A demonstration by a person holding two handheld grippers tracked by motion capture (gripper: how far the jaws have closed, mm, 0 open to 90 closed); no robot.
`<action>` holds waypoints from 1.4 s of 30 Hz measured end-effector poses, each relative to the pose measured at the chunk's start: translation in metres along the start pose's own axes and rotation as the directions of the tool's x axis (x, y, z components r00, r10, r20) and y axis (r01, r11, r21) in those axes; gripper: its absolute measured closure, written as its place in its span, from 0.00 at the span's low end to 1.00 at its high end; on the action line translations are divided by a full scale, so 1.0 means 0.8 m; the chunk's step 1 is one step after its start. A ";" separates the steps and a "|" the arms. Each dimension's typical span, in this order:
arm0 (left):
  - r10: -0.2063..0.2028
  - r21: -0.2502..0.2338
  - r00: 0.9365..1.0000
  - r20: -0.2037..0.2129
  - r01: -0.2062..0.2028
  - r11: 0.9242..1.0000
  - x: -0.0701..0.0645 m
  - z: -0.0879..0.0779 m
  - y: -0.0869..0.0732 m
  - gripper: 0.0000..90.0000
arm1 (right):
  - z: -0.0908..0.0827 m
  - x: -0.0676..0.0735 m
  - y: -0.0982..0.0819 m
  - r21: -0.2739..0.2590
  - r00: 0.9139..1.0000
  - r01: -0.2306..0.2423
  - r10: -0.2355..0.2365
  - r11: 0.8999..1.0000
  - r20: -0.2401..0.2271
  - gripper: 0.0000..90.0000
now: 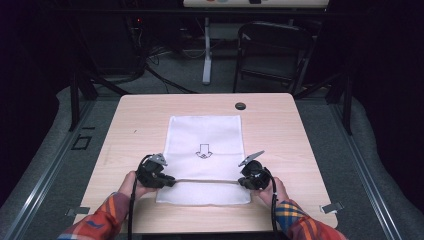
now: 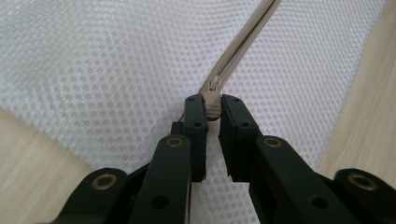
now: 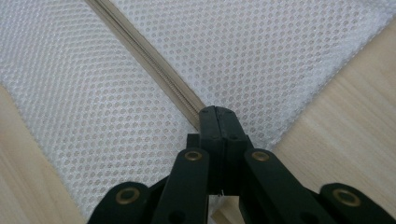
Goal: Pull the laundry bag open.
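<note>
Here, 2 tongs worked a white mesh bag [image 1: 205, 150] lying flat at the table's [image 1: 280, 125] centre.
My left gripper [image 2: 213, 112] held the zipper pull [image 2: 213, 103] between barely parted jaws; my right gripper [image 3: 218, 122] was clamped on the zipper's [image 1: 207, 180] end. It ran left-right along the near edge. Tugging hard could bunch the mesh or slip the pull.

The bag [image 1: 204, 150] is white cloth mesh, finely perforated and matt, with a beige woven zipper tape [image 2: 243, 42]. The surface [image 1: 280, 130] is pale, smooth wood-grain laminate. The tongs' [image 3: 217, 122] jaws look like matt black plastic with brass-coloured rivets.
</note>
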State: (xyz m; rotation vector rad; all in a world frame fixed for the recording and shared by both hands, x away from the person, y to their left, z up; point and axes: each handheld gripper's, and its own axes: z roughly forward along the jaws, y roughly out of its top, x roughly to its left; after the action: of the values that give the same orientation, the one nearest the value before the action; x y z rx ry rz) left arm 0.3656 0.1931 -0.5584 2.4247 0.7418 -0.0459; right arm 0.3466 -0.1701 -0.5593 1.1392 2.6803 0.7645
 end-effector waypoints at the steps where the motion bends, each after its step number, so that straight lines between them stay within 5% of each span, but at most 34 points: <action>1: 0.000 0.000 1.000 0.000 0.000 1.000 0.000 0.000 0.000 0.90 | 0.000 0.000 0.000 0.001 1.000 0.001 -0.001 1.000 0.001 1.00; 11: -0.015 -0.003 1.000 -0.012 0.015 1.000 0.004 -0.007 -0.007 0.90 | 0.000 0.000 0.000 0.001 1.000 0.000 0.000 1.000 0.001 1.00; 30: -0.111 -0.042 0.992 -0.064 0.109 0.993 0.021 -0.046 -0.047 0.90 | -0.001 -0.001 -0.002 -0.003 1.000 -0.002 0.002 1.000 0.002 1.00; 32: -0.133 -0.069 0.991 -0.032 0.131 0.989 0.025 -0.052 -0.055 0.90 | -0.001 -0.001 -0.002 -0.005 1.000 -0.004 0.004 1.000 0.001 1.00; 42: -0.097 -0.015 0.992 -0.076 0.096 0.995 0.019 -0.046 -0.053 0.90 | -0.001 0.000 -0.001 0.004 1.000 0.000 0.000 1.000 0.007 1.00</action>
State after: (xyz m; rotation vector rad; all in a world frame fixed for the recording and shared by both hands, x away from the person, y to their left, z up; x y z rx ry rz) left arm 0.3516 0.2494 -0.5541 2.3899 0.8912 0.0128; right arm 0.3457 -0.1711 -0.5590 1.1411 2.6777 0.7541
